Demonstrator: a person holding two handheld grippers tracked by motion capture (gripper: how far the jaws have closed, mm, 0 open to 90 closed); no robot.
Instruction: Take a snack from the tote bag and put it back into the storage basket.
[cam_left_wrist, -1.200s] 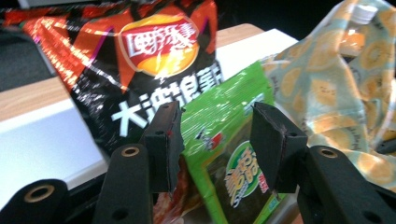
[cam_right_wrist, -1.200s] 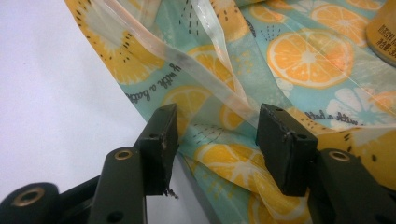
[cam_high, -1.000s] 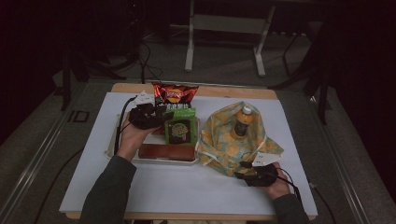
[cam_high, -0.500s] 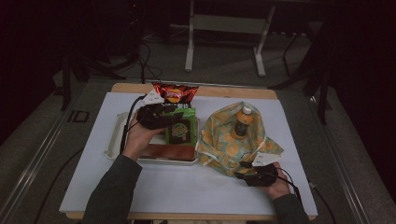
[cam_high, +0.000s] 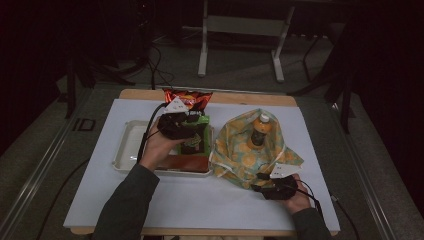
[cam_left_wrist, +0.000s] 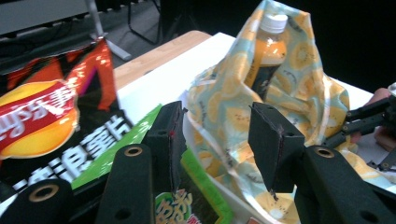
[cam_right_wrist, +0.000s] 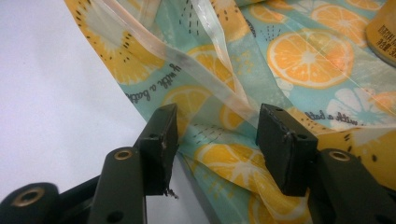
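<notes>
Left claw (cam_left_wrist: 212, 144): half open, empty, over green snack packet (cam_high: 194, 137) in tray (cam_high: 125, 150). Right claw (cam_right_wrist: 215, 144): open, astride edge of fruit-print bag (cam_high: 240, 155); bottle (cam_high: 259, 131) inside.

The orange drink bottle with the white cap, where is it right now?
In the high view, the orange drink bottle stands upright inside the lemon-print bag, right of the white tray.

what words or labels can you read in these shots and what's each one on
"with a batt…", cut off: script on the citrus-print bag.
Large white characters, blurred, unreadable: on the chip bag.
Small print, too blurred: on the green packet.
Dark print, cropped and unreadable: on the bottle.
</notes>
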